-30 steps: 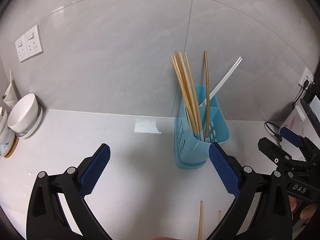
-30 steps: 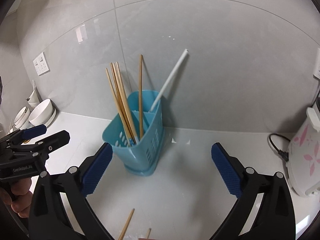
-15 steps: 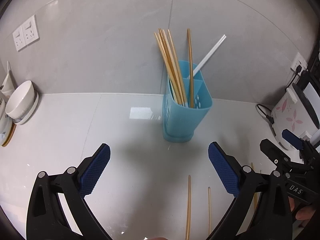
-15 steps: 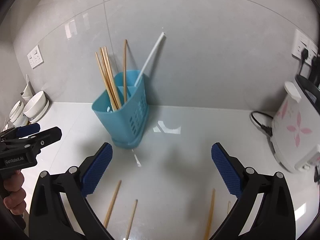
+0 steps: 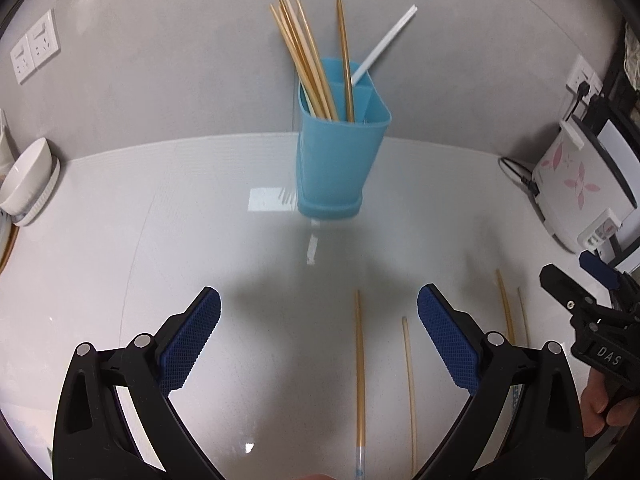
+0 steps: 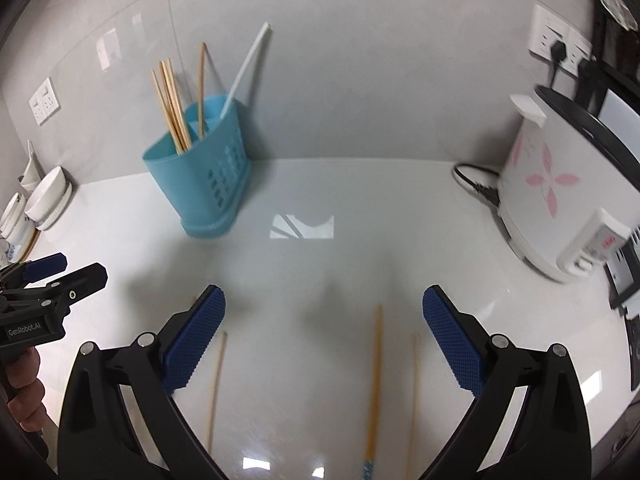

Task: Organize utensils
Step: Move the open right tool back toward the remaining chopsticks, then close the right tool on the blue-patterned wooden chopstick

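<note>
- Our left gripper (image 5: 319, 322) and right gripper (image 6: 323, 322) gape wide, holding nothing.
- Loose chopsticks (image 5: 360, 364) lie at 6 o'clock, perhaps four.
- Blue holder (image 5: 338, 160) at 12, by the wall (image 5: 160, 80).

"DAS" reads on the right gripper (image 5: 600, 300) body; "GenRobot.AI" on the left gripper (image 6: 48, 276) body (white lettering on black).

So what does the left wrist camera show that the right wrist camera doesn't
Only the left wrist view shows the right tool at its edge, and four loose chopsticks on the counter, such as the darker one.

Only the right wrist view shows the left tool, the holder's perforated side, and the plugged-in wall socket.

Both show the blue utensil holder with chopsticks and a white straw standing in it, the white bowl, the rice cooker and the counter. Both tools are open and empty.
</note>
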Motion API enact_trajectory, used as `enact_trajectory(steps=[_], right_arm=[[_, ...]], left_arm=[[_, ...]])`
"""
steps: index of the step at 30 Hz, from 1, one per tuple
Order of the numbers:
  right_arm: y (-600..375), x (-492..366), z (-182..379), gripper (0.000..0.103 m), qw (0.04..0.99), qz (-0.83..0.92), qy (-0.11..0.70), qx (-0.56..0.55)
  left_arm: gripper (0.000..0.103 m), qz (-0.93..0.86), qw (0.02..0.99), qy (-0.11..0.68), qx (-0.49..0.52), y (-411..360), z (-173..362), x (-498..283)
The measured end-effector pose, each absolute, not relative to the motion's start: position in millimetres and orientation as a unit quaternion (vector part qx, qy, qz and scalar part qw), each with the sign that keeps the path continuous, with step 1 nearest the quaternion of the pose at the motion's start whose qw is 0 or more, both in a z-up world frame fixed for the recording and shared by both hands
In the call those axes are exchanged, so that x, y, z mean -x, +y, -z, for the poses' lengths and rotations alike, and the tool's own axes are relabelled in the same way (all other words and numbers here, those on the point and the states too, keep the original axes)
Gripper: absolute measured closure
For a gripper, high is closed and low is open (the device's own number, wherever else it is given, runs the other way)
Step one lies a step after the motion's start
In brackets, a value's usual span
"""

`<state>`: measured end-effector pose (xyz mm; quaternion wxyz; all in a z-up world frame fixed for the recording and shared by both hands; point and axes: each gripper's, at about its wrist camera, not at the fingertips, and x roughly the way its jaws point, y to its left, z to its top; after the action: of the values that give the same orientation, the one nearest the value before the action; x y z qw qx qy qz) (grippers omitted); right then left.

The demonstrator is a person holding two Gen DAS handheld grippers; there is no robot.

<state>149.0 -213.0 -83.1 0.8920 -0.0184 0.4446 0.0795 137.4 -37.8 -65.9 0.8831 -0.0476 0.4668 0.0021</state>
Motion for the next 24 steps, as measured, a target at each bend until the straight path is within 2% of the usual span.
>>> enact_trajectory(steps=[9,24], right_arm=[[-229,-133,115,0.009,0.862,-0.075,0.502,0.024],[-245,-119,158,0.039,0.797,-0.062,0.601,0.019]], left_arm=[[0.006,-0.002,0.856,0.515,0.035,-46,101,-124],[0.008,-0.006,0.809,0.587,0.033,-53,147,-110]])
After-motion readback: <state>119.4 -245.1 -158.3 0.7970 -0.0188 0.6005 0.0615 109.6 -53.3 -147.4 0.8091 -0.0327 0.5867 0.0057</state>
